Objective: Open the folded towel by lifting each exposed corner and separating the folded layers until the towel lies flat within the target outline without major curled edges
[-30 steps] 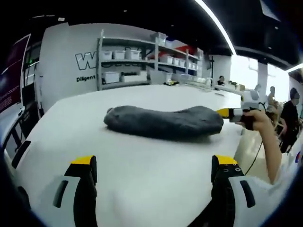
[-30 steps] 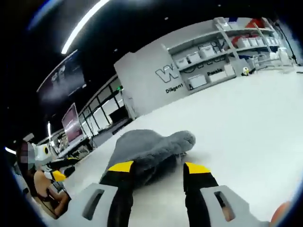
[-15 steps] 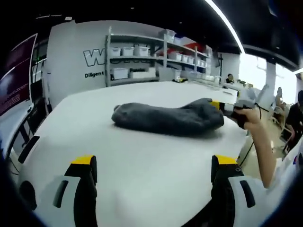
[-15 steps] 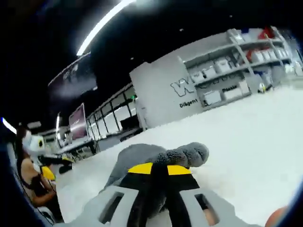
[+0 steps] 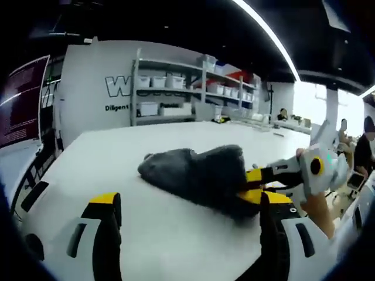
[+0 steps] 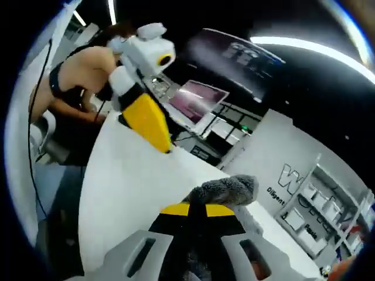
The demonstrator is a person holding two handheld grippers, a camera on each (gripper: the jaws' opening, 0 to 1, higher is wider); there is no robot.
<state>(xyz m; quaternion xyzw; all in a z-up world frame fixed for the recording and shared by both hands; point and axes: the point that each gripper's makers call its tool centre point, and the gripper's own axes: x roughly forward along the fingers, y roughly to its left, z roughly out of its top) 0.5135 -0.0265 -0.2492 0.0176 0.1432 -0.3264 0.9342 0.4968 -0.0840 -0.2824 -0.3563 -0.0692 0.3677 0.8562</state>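
A dark grey fluffy towel lies bunched on the white table. Its right end is pulled up and over toward the middle. My right gripper comes in from the right in the left gripper view, its yellow tips shut on that end. In the right gripper view the right gripper has its jaws closed together, and a tuft of the towel sticks out above them. My left gripper is open in front of the towel, nothing between its jaws. One of its yellow fingers shows across the table.
Shelves with white bins stand against the lettered back wall. People sit at the far right beyond the table's edge. A person's arm holds the left gripper. Monitors stand behind the table.
The right gripper closed on the towel's right end, then lifted it and carried it left over the towel. The right gripper view has rolled strongly. The left gripper stays open.
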